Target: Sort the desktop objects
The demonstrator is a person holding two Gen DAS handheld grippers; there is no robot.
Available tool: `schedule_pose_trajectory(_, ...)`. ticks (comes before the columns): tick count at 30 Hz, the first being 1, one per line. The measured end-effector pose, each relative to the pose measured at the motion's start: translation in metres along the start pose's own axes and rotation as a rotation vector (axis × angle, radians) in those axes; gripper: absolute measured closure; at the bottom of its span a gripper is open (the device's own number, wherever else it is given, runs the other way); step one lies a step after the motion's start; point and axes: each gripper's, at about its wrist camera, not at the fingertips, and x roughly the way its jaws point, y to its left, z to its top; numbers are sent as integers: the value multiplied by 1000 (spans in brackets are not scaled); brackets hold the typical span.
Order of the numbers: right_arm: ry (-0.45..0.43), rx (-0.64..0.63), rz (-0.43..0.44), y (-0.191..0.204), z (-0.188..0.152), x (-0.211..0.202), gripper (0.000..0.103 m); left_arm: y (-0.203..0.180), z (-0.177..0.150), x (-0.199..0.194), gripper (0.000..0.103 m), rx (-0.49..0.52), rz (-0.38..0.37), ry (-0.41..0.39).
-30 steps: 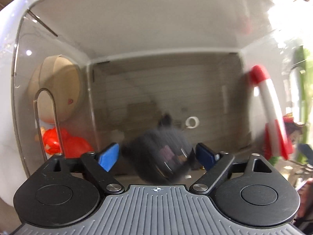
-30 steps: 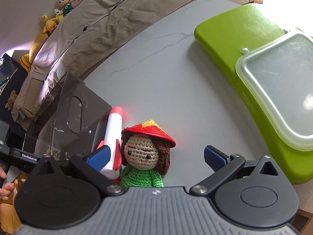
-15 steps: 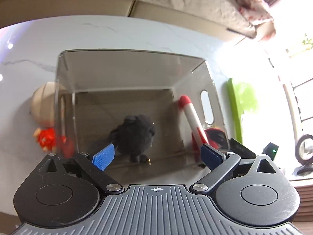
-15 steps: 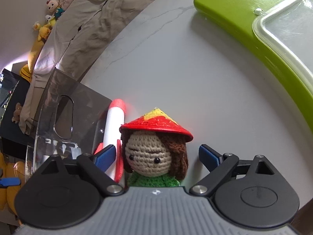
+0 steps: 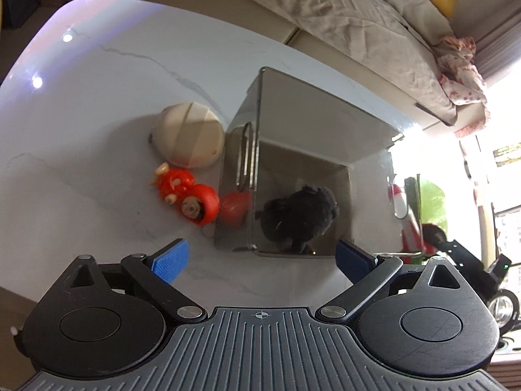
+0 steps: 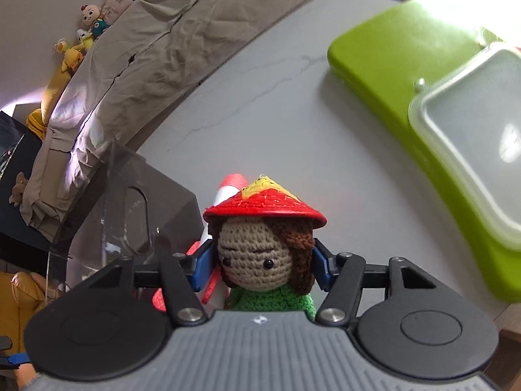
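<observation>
A clear smoky plastic bin (image 5: pixel 293 150) stands on the white marble table with a black plush toy (image 5: pixel 301 218) inside it. My left gripper (image 5: pixel 260 260) is open and empty, above and in front of the bin. A red toy figure (image 5: pixel 185 197) and a beige round object (image 5: pixel 189 135) lie left of the bin. My right gripper (image 6: pixel 262 264) is shut on the head of a crochet doll (image 6: pixel 260 257) with a red hat and green body. A red and white toy rocket (image 6: pixel 221 228) lies just behind the doll, beside the bin (image 6: pixel 130 215).
A green tray (image 6: pixel 407 75) with a clear lidded container (image 6: pixel 482 137) on it lies at the right of the table. A couch with a beige cover (image 5: pixel 358 16) runs along the far side. The right gripper's body (image 5: pixel 462 257) shows at the right of the left wrist view.
My left gripper let go of the black plush in the bin, rose and drew back to the left. My right gripper moved onto the crochet doll and closed on its head.
</observation>
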Motion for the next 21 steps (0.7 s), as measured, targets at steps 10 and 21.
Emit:
schedule_pose_trajectory(10, 25, -201, -187, 47, 10, -15, 40, 49, -22, 23, 3, -93, -84, 45)
schedule_pose_trajectory(21, 23, -293, -237, 33, -12, 25, 21, 67, -29, 21, 1, -126, -48, 74)
